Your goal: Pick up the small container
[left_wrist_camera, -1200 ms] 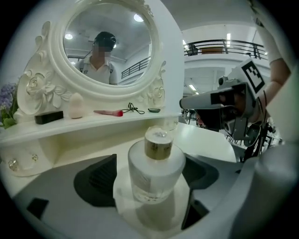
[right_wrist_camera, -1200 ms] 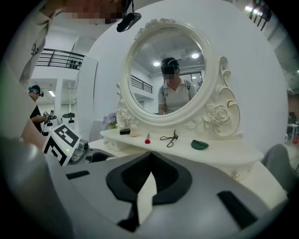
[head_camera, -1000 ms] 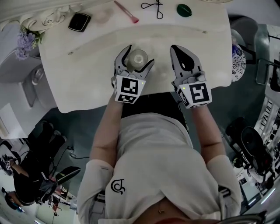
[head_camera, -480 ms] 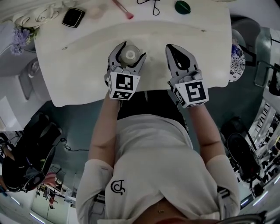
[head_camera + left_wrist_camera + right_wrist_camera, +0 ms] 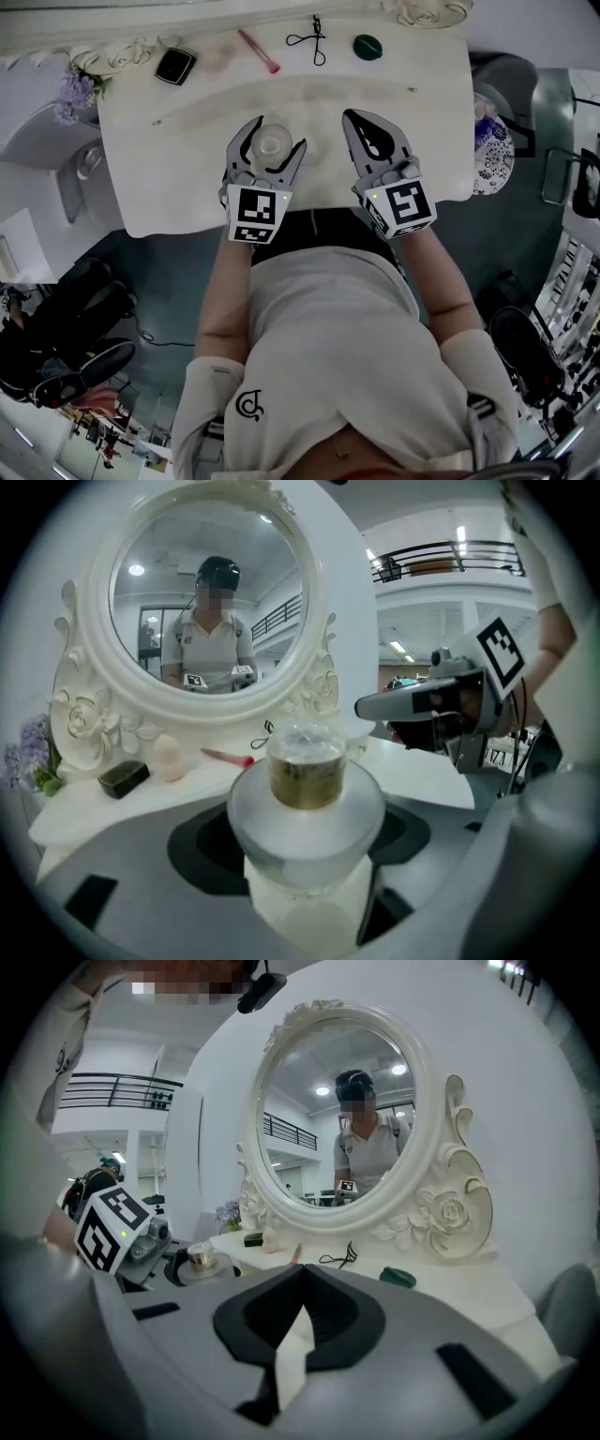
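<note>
My L gripper [image 5: 279,136] jaws just closed; now gripping jar [image 5: 307,803] by its wide frosted body, dead centre betw jaws, axis upright. Gold band [image 5: 306,782] + clear cap [image 5: 305,744] stick up above. Seems just off tabletop [image 5: 187,178]. My R gripper [image 5: 352,117]: jaws together, empty, well right of jar.

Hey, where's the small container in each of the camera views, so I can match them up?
Head view: small container, upper middle, just left of centre.
Left gripper view: dead centre, close up.
Right gripper view: tiny, far left, below mid-height.
Shared landmark: black eyelash curler, visible in all three.
</note>
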`<act>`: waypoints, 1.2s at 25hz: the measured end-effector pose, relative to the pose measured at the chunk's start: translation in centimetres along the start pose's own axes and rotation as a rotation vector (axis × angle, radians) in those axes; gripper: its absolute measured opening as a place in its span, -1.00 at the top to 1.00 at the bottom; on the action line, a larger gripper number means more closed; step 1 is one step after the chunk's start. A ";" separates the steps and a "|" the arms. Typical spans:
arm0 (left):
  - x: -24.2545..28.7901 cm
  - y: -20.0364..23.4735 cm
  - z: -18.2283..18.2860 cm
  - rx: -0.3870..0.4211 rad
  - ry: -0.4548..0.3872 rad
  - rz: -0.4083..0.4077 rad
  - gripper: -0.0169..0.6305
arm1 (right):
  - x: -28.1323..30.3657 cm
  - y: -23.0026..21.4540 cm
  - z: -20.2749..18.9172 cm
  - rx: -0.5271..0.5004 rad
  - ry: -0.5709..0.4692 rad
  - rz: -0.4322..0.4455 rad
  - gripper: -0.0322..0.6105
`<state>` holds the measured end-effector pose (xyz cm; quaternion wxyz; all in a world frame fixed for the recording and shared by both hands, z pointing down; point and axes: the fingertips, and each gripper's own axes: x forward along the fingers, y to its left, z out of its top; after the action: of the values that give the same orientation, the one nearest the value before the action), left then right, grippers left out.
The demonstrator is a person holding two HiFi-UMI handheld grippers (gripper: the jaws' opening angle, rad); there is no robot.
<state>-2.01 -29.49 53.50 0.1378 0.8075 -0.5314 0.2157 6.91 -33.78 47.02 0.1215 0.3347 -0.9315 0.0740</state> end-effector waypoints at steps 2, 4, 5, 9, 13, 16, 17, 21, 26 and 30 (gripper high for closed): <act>-0.9 0.4 2.1 0.011 -0.034 0.011 -0.14 | -0.1 0.1 0.9 -0.016 -0.012 0.005 0.88; -1.9 0.8 4.2 0.022 -0.070 0.023 -0.14 | -0.4 0.1 1.8 -0.023 -0.022 0.007 0.88; -2.5 1.0 5.2 0.028 -0.087 0.030 -0.14 | -0.6 0.2 2.2 -0.024 -0.029 0.009 0.88; -4.6 1.8 9.1 0.047 -0.156 0.062 -0.14 | -1.3 0.3 4.7 -0.049 -0.073 0.014 0.88; -7.0 2.4 12.6 0.030 -0.220 0.092 -0.14 | -2.2 0.3 7.4 -0.080 -0.119 0.023 0.88; -9.1 2.4 15.1 0.046 -0.269 0.115 -0.14 | -3.1 0.5 9.4 -0.102 -0.165 0.024 0.88; -9.8 2.5 15.7 0.050 -0.284 0.121 -0.14 | -3.4 0.5 10.0 -0.109 -0.181 0.022 0.88; -12.2 2.7 17.0 0.032 -0.321 0.145 -0.14 | -4.6 0.9 11.9 -0.141 -0.222 0.025 0.88; -13.5 2.6 17.2 0.011 -0.344 0.149 -0.14 | -5.8 1.1 12.9 -0.147 -0.237 0.023 0.88; -13.4 2.2 16.8 0.014 -0.336 0.142 -0.14 | -6.3 1.3 13.2 -0.111 -0.253 0.022 0.89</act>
<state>-5.20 -27.20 32.26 0.0259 0.7935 -0.6013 0.0905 8.49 -31.85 32.51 0.0206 0.3238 -0.9457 -0.0189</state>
